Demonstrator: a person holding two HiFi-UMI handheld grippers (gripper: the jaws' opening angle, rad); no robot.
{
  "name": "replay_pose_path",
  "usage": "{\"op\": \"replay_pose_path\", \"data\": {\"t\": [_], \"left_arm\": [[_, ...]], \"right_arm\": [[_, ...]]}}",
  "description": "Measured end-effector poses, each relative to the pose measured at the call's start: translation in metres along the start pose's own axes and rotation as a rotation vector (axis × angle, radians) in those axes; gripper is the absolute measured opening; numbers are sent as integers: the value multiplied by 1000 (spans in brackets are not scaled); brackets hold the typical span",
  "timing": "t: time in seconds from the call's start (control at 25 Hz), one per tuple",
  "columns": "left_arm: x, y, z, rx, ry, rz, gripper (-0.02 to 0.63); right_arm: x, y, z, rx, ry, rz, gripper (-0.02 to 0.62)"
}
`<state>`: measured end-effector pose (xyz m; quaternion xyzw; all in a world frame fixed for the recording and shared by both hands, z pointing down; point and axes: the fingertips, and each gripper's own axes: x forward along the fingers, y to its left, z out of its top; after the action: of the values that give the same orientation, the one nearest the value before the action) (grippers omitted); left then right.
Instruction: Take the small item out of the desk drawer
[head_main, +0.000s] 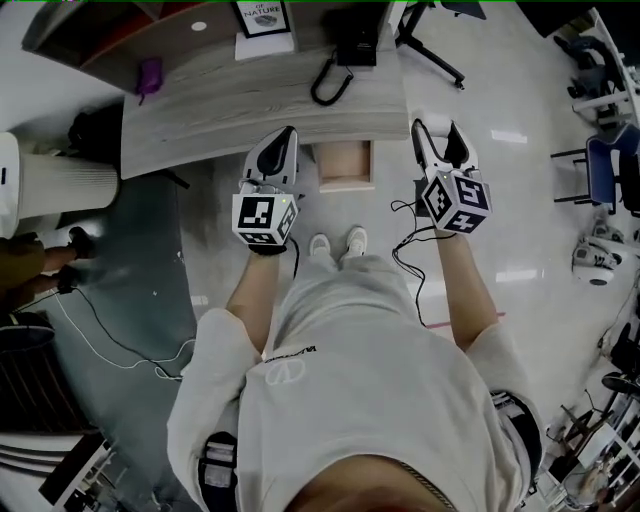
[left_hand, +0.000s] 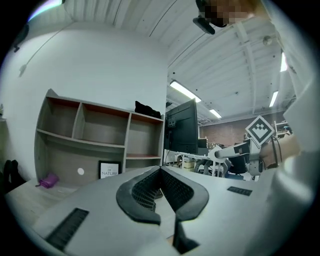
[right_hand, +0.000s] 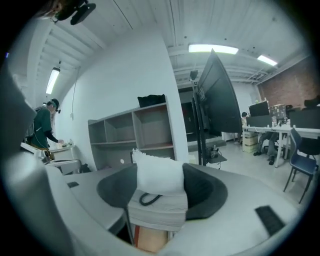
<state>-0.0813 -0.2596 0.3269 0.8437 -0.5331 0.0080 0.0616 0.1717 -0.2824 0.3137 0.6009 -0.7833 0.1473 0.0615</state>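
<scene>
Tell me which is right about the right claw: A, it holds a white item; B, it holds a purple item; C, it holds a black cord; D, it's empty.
A: the right gripper view shows the right claw closed on a white item, with its pads against both sides.
</scene>
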Motion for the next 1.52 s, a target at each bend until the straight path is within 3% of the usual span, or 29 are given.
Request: {"op": "replay_pose_path", "data": {"t": [0.36, 0.72, 1.52], "left_arm": [[-25, 4, 53, 68, -81, 44, 0], [-48, 13, 78, 85, -124, 95, 0], [-71, 39, 84, 75, -132, 146, 0]], "right_arm": [[-53, -20, 70, -16, -159, -22, 272], [-97, -35, 108, -77, -230, -50, 272], [-116, -49, 93, -70, -211, -107, 268]]}}
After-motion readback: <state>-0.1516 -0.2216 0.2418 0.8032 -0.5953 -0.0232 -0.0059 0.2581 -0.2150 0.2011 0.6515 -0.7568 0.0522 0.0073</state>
